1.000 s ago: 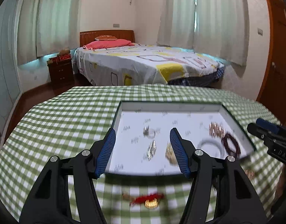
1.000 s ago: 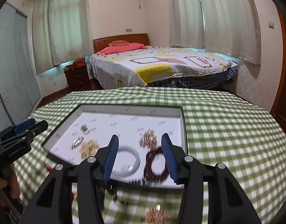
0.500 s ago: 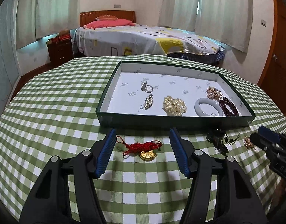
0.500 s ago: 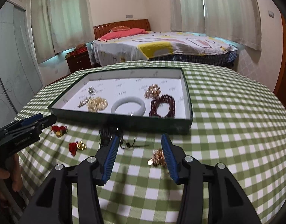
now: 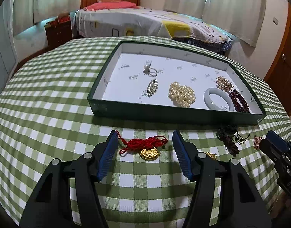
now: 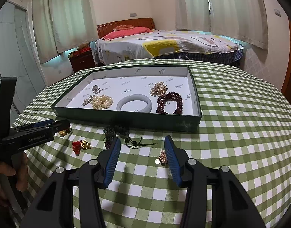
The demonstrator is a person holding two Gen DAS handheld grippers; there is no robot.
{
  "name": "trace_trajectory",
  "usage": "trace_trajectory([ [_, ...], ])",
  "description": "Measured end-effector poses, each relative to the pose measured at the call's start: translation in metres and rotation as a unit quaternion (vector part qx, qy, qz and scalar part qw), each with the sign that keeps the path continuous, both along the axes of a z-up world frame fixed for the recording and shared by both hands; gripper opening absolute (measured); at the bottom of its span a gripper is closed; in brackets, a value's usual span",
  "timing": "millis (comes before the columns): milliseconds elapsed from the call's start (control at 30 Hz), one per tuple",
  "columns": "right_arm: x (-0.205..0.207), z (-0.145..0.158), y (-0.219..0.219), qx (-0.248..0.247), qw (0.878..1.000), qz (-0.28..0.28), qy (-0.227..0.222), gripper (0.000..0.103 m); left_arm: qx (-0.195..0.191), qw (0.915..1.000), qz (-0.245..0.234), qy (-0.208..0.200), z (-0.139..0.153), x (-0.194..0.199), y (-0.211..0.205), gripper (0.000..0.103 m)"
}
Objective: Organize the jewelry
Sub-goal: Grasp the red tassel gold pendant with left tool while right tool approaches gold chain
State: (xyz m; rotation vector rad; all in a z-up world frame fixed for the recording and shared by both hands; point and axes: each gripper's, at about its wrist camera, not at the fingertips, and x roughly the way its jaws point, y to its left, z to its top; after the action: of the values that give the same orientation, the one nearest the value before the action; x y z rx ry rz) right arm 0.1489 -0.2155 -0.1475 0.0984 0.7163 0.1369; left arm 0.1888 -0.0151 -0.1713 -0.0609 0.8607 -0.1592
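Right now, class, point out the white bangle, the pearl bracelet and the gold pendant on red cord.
white bangle [image 5: 212, 99]: left wrist view, left band.
pearl bracelet [image 5: 181, 94]: left wrist view, bead cluster's middle.
gold pendant [image 5: 149, 153]: left wrist view, gold face.

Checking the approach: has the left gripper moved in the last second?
Yes. The left gripper pulled back from over the tray and down; its fingers now flank the red-corded gold pendant.

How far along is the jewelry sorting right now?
Six pieces already lie in the green box, including the pearl bunch and white bangle. Nothing is held: the open left gripper brackets the red-cord gold pendant. The dark bead string, small gold charm and rose-gold earring remain on the tablecloth.
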Motion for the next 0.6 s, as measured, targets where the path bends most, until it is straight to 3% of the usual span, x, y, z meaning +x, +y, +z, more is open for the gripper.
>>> trace_trajectory([
  [67,0.0005,-0.0009,0.0000,0.001,1.000,0.000,0.002,0.048,-0.006,1.0000,0.001,0.008,-0.0022,0.0023,0.0013,0.050],
  [200,0.0006,-0.0019,0.0005,0.001,1.000,0.002,0.004,0.048,-0.019,0.9997,0.002,0.016,-0.0045,0.0061,0.0047,0.045],
  [400,0.0010,-0.0034,-0.0001,0.003,1.000,0.001,0.007,0.048,-0.026,0.9995,-0.007,0.018,-0.0052,0.0061,0.0046,0.022],
  [600,0.0012,-0.0032,-0.0006,0.003,1.000,0.001,0.007,0.048,-0.025,0.9996,-0.011,0.007,-0.0019,0.0022,0.0045,0.016],
])
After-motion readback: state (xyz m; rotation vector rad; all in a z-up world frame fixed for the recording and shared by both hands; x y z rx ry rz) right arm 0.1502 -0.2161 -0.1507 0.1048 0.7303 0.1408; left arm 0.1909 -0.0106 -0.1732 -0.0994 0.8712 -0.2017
